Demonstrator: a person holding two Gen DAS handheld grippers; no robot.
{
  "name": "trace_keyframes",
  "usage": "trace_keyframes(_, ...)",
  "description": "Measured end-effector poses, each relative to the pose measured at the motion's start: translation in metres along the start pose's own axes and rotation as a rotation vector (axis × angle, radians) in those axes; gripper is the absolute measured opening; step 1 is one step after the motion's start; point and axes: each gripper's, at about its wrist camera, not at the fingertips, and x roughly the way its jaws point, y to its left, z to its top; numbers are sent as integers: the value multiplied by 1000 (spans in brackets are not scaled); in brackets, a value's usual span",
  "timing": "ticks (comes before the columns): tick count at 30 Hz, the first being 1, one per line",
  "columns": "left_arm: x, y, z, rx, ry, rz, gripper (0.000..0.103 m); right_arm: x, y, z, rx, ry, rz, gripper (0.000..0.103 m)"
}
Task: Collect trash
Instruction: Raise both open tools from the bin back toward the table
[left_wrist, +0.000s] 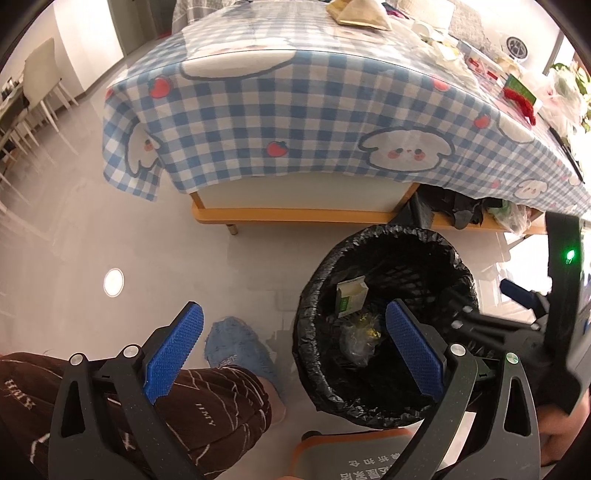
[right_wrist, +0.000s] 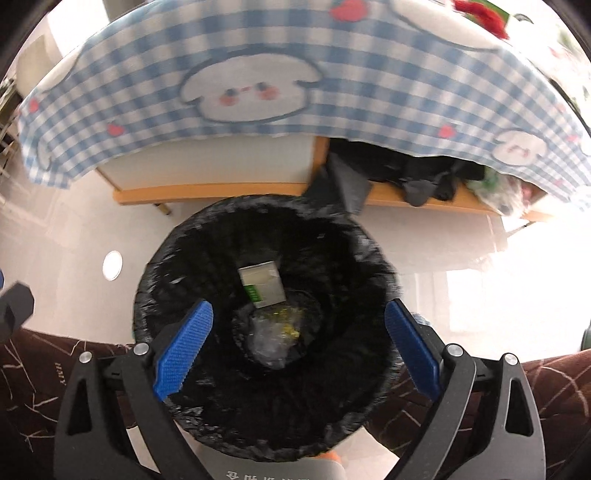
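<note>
Black plastic lining is showing around the round mesh trash bin (right_wrist: 258, 332), where a white-and-green carton (right_wrist: 263, 283) and crumpled clear wrapper (right_wrist: 271, 341) are already lying. The right gripper (right_wrist: 297, 345) is hanging wide open and empty above it; the left gripper (left_wrist: 295, 354) is gaping empty too. More litter is waiting on the blue checked tablecloth (left_wrist: 295, 122).

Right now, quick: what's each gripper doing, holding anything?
Left gripper: open, empty, beside the trash bin.
Right gripper: open, empty, above the bin; a carton lies inside.
</note>
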Motion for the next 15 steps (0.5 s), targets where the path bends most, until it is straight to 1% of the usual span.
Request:
trace_keyframes(3, 2, -8, 0, 19, 2, 3, 97, -13, -9, 5, -31, -56, -63, 91)
trace_keyframes(7, 2, -16, 2, 28, -7, 2, 97, -31, -26, 14, -26, -90, -59, 94)
trace_keyframes(13, 0, -28, 6, 44, -19, -11, 97, -59, -51, 26, -11, -133, -42, 94)
trace_keyframes(15, -2, -33, 7, 54, -27, -12, 97, -67, -58, 29, -13, -156, -56, 95)
